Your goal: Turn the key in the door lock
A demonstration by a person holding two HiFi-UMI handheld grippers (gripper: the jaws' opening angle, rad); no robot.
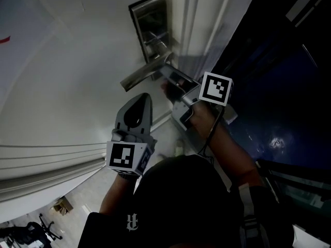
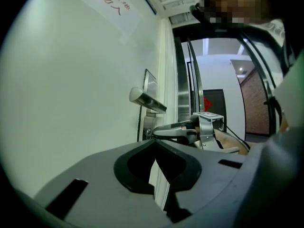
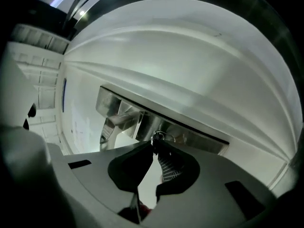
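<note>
Key (image 3: 156,137) pinched between closed tips of right gripper (image 3: 154,146) at lock plate (image 3: 190,136) beside door handle (image 1: 142,76), far right; left gripper (image 1: 144,98) nearer, leftward, tips pressed together, empty.

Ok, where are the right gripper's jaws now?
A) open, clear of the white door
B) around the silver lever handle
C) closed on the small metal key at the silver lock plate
C: the right gripper has its jaws together on the small metal key at the silver lock plate.
</note>
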